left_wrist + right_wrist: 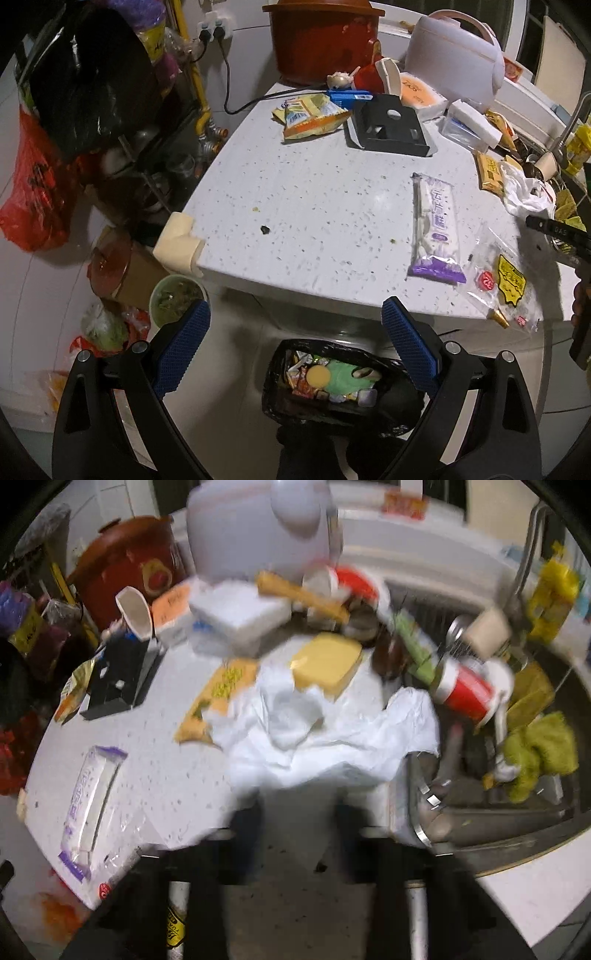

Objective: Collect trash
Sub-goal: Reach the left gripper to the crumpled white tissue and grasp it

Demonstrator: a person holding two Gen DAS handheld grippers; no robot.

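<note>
1. Left gripper (295, 332) hangs just off the bench (314, 192) front edge, jaws wide apart and holding nothing, right above the trash bag (340, 384) on the floor.
2. Purple wrapper (436, 229) and clear packet (502, 280) lie close to that front edge, the packet partly overhanging it.
3. The middle of the bench is bare; the snack bags (310, 114) and black tray (388, 127) are at the back.
4. Right gripper (295, 834) is a blur, so I can't tell its jaws. White plastic bag (325, 731) sits just ahead, draped over the sink (517, 823) rim.
</note>
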